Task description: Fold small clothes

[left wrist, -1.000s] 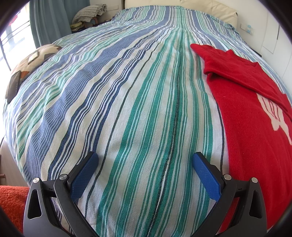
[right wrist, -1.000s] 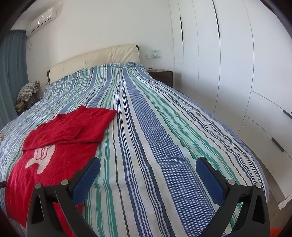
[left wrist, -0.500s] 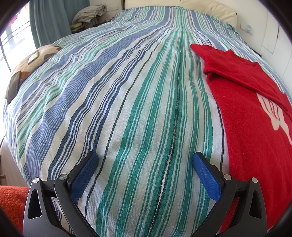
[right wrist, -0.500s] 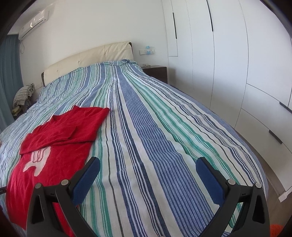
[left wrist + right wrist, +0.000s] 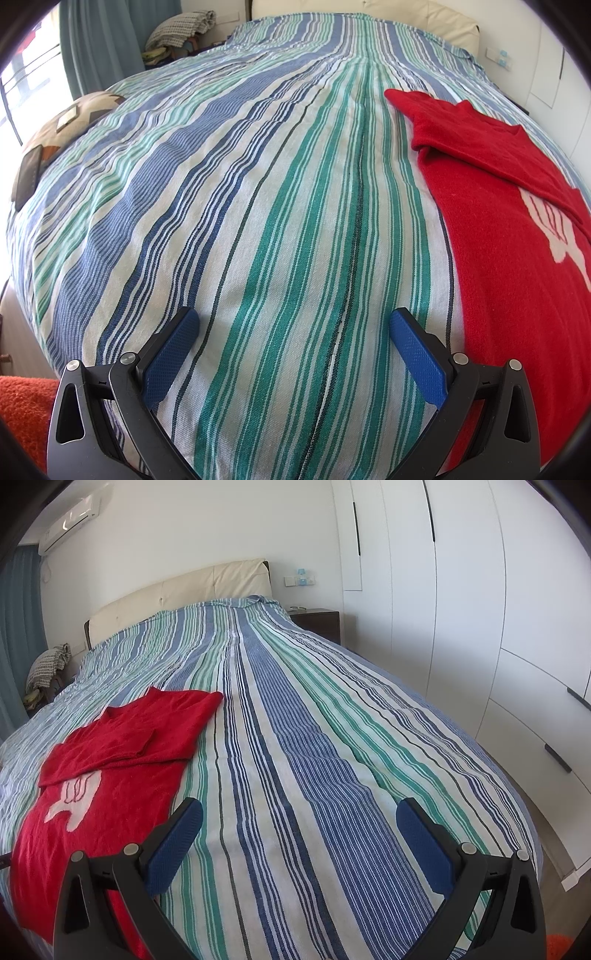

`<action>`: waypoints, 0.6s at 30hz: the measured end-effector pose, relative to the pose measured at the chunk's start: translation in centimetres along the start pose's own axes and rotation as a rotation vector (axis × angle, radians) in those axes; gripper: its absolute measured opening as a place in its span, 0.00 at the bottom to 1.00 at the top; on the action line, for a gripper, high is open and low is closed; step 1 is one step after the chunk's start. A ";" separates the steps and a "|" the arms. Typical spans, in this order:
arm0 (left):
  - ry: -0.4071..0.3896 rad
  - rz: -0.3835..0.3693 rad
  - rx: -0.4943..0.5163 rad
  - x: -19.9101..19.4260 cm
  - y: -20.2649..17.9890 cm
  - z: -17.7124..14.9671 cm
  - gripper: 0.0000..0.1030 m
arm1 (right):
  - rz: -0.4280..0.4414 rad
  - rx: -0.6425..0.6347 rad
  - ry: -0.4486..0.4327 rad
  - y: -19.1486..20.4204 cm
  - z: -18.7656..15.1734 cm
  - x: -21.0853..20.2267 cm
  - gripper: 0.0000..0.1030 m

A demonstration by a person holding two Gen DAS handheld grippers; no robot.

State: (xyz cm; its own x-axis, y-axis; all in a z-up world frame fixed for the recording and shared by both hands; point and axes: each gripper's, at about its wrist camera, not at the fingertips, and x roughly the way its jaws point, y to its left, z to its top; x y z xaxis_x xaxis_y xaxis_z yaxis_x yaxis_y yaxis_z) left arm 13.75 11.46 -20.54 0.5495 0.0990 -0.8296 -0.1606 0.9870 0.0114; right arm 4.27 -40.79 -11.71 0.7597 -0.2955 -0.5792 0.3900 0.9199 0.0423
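Observation:
A small red sweater [image 5: 509, 236] with a white print lies flat on the striped bedspread [image 5: 280, 206], its sleeves folded across the chest. In the right wrist view the sweater [image 5: 110, 768] lies at the left. My left gripper [image 5: 294, 321] is open and empty, low over the bedspread, left of the sweater's edge. My right gripper [image 5: 299, 808] is open and empty above the bedspread [image 5: 332, 738], right of the sweater.
A patterned cushion [image 5: 55, 129] sits at the bed's left edge. An orange rug [image 5: 22, 410] lies on the floor below. White wardrobes [image 5: 480, 609] and a dark nightstand [image 5: 317, 622] stand right of the bed. A padded headboard [image 5: 184, 590] is at the far end.
The right gripper's view has shifted, swinging a little and ending slightly lower toward the bed. The left gripper has not moved. Both stay open.

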 end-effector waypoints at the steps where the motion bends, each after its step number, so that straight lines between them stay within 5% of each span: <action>1: 0.000 0.000 0.000 0.0 0.0 0.0 1.00 | 0.000 -0.002 0.000 0.0 0.0 0.0 1.00; 18: 0.001 -0.006 -0.004 -0.1 0.1 0.2 1.00 | 0.000 0.001 -0.002 0.1 0.0 0.1 1.00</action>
State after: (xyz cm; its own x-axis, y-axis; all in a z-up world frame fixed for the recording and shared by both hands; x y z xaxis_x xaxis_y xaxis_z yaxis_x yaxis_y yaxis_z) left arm 13.87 11.61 -20.33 0.5498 0.0926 -0.8301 -0.1603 0.9871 0.0039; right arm 4.37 -40.76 -11.72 0.7606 -0.2961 -0.5777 0.3906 0.9196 0.0429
